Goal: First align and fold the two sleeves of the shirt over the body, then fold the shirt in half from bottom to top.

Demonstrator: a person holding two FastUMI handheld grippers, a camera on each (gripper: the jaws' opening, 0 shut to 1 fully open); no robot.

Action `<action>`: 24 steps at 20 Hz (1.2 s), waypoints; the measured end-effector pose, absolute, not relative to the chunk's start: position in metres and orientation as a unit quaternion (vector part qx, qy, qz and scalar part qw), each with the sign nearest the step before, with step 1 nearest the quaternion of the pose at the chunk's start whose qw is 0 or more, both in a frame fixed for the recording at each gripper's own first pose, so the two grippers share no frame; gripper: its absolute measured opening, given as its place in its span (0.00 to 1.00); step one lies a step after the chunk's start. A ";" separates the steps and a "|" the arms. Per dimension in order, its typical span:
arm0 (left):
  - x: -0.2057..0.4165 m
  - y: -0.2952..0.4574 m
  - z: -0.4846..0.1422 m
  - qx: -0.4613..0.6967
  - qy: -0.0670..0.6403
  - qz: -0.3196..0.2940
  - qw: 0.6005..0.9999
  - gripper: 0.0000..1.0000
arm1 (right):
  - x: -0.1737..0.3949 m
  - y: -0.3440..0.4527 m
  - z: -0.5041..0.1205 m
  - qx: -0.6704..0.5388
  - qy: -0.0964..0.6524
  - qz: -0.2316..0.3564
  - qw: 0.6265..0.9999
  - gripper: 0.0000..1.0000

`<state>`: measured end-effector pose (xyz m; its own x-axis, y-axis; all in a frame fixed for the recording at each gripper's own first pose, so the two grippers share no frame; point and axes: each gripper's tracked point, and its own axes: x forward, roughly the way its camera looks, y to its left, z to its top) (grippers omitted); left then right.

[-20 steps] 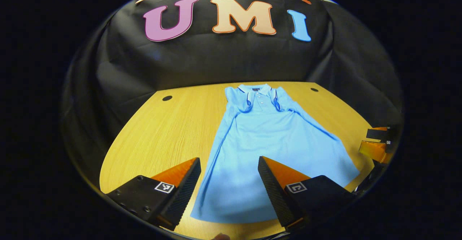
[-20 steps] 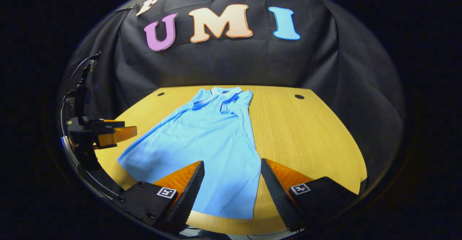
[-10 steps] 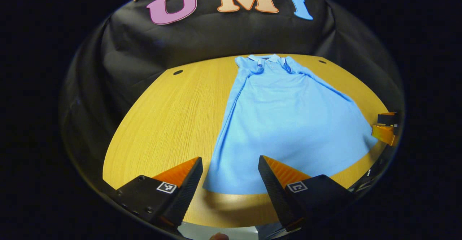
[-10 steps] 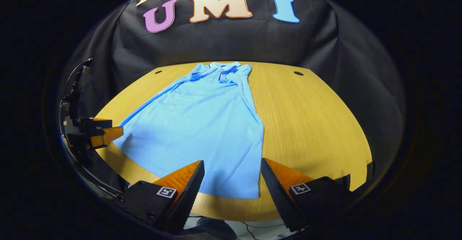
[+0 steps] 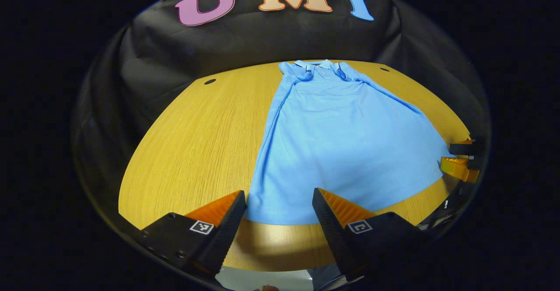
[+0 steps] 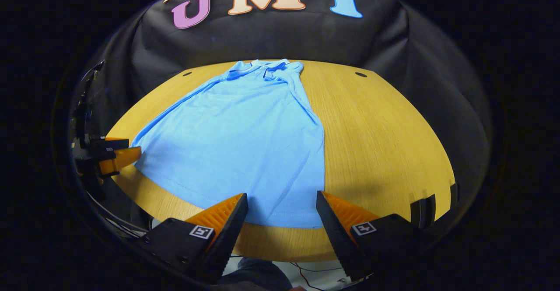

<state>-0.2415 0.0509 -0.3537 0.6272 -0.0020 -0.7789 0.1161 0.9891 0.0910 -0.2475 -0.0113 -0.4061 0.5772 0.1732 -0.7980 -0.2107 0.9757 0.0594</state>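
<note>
A light blue polo shirt (image 5: 341,138) lies flat on the wooden table (image 5: 197,142), collar at the far edge, both sleeves folded in over the body. Its hem runs along the near edge. My left gripper (image 5: 278,201) stands open just above the hem's left corner, nothing between its fingers. In the right gripper view the same shirt (image 6: 245,138) spreads leftward, and my right gripper (image 6: 282,203) stands open over the hem's right corner. The right gripper (image 5: 459,159) shows at the far right of the left gripper view; the left gripper (image 6: 111,155) shows at the left of the right gripper view.
Bare tabletop (image 6: 385,138) stretches on both sides of the shirt. Small dark holes (image 5: 210,81) (image 6: 361,75) sit near the table's back corners. The near table edge (image 5: 271,260) lies just under the fingers, with floor and a cable (image 6: 306,269) below.
Both grippers have drawn back toward the near edge and tipped downward; the shirt's hem now sits right at the fingertips instead of under them. The shirt has not moved.
</note>
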 end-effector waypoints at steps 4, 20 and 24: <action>-0.243 0.043 -0.353 0.056 0.420 -0.048 0.904 0.91 | -0.248 -0.005 -0.406 -0.014 0.447 0.114 0.887 0.98; -0.240 0.005 -0.348 -0.016 0.472 -0.032 0.881 0.00 | -0.231 0.028 -0.379 0.041 0.459 0.148 0.875 0.03; -0.219 0.001 -0.330 -0.056 0.461 -0.030 0.885 0.00 | -0.203 0.034 -0.353 0.057 0.430 0.153 0.888 0.03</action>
